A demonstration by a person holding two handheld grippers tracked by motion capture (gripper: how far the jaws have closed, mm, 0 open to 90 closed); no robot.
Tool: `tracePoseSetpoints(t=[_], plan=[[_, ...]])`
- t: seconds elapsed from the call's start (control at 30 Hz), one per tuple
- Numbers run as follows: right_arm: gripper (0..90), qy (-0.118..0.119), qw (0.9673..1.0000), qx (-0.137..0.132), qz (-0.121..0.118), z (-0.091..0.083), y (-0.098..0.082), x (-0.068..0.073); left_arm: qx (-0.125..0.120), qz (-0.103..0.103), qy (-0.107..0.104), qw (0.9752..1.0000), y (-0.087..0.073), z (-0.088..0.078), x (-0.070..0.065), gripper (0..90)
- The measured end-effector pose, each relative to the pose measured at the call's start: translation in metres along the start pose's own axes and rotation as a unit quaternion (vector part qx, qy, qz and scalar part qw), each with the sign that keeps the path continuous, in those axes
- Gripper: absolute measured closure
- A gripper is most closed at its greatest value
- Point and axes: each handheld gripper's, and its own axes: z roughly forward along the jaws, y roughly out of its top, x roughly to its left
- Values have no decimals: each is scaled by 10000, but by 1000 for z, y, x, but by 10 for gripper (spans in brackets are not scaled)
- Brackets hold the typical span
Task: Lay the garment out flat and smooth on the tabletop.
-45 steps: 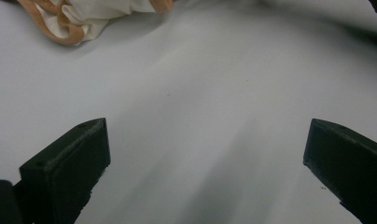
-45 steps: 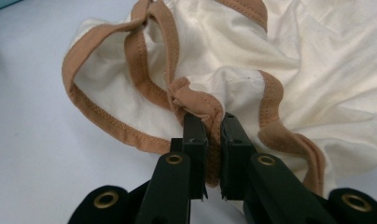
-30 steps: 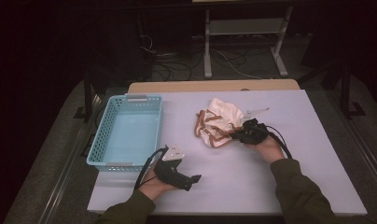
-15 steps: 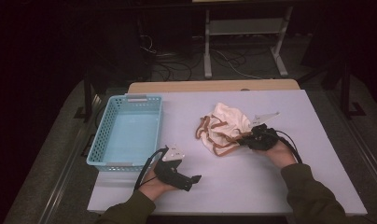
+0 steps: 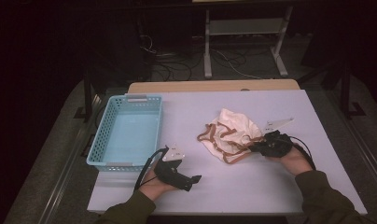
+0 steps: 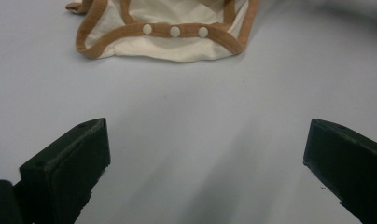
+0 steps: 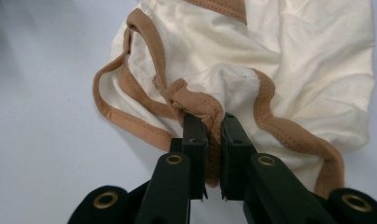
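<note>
Since a second ago, the right gripper [image 5: 254, 148] has slid toward the right edge of the white table [image 5: 252, 186], pulling the cream baby bodysuit [image 5: 233, 133] with it. Its jaws are pinched tight on the brown trim [image 7: 196, 105] of the cloth. The bodysuit lies bunched near the middle of the table, well apart from the blue basket [image 5: 128, 133] by the left edge. The left gripper [image 5: 193, 179] rests near the front edge, its jaws wide apart and holding nothing. Bare table lies open between it and the cloth.
</note>
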Motion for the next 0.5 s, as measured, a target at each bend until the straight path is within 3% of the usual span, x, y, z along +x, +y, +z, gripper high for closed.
tracePoseSetpoints(t=[0.5], plan=[[800, -11, 9999, 91, 144, -16, -19, -7, -8, 3, 3, 10000, 0, 0, -1, 0]])
